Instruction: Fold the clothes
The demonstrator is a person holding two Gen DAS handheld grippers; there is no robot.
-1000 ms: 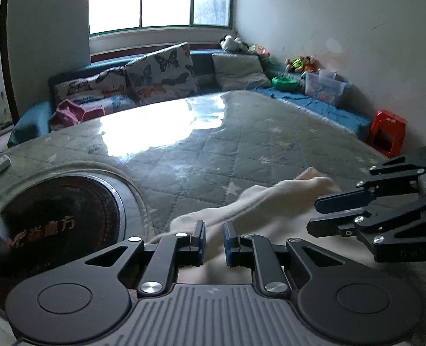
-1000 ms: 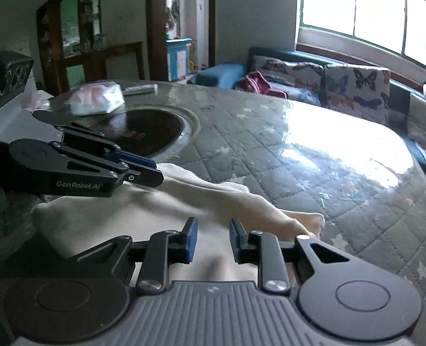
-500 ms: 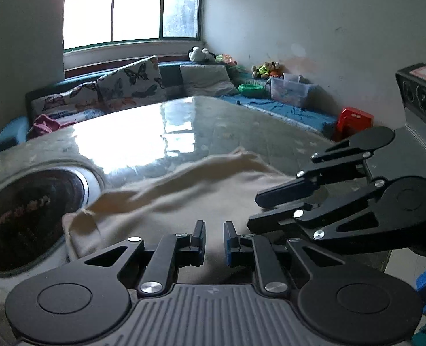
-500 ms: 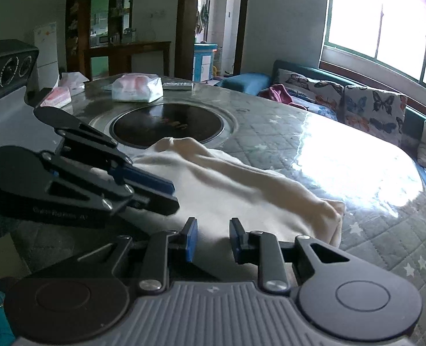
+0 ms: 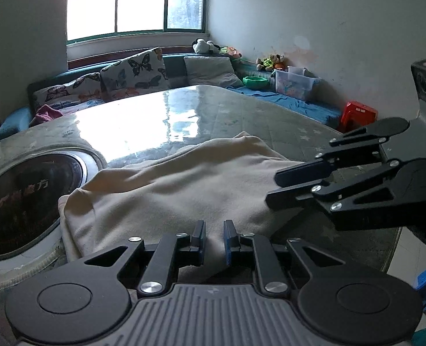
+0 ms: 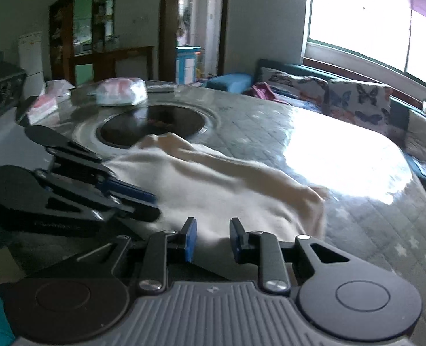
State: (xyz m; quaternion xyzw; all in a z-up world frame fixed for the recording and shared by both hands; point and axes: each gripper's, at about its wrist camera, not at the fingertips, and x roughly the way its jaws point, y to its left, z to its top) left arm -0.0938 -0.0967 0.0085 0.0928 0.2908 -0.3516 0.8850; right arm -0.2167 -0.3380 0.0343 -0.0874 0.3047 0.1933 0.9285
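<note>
Your cream garment [image 5: 184,184] lies mid-frame on the quilted table [image 5: 270,121], long axis running lower left to upper right, your left gripper [image 5: 214,238] at its near hem, jaws narrowly parted, your right gripper [image 6: 211,238] spread wider, both holding nothing.

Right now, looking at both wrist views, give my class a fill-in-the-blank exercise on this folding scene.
1. The garment lying on the table is ____ in colour.
2. One corner of it overlaps the round ____ cooktop set in the table.
3. The stool by the wall is ____.
4. The cushions under the window are printed with ____.

Missing words: cream; black; red; butterflies
</note>
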